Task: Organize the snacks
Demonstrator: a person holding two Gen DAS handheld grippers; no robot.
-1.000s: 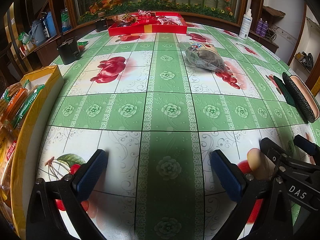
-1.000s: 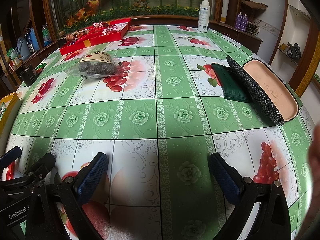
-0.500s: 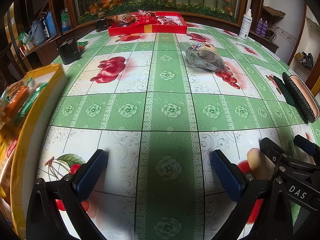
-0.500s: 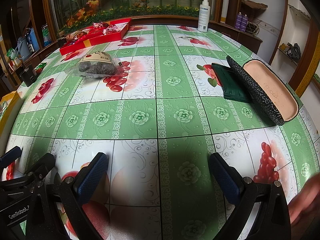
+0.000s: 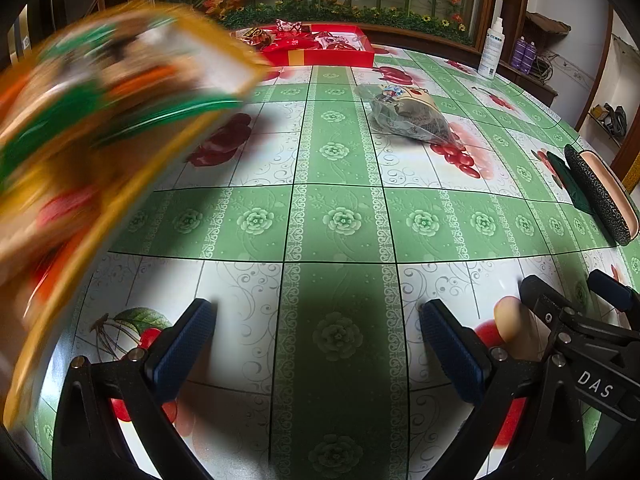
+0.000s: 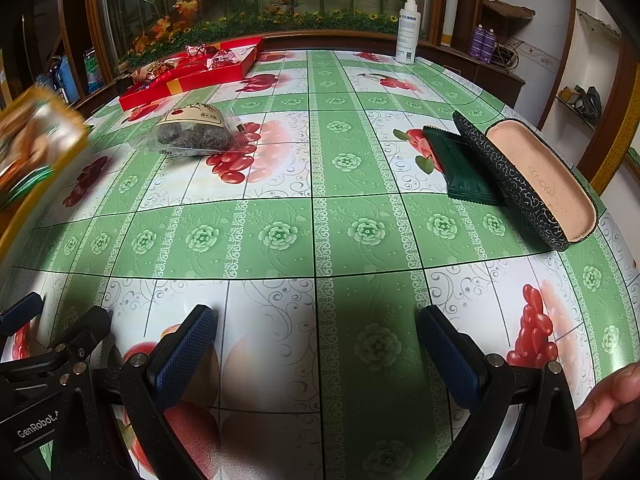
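I see a glossy floral-checked surface (image 6: pixel 280 236) under both claws. The crinkly clear snack bag (image 6: pixel 192 132) of dark lumps lies far ahead, the flat red tray (image 6: pixel 192 72) behind it. A yellow snack box (image 5: pixel 100 128) is a blur at left (contents unreadable). My left claw (image 5: pixel 316 344) and right claw (image 6: pixel 316 344) are spread wide, holding nothing.

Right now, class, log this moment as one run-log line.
left gripper: open, empty | right gripper: open, empty | yellow box: blurred, at left | snack bag: on table | red tray: far end
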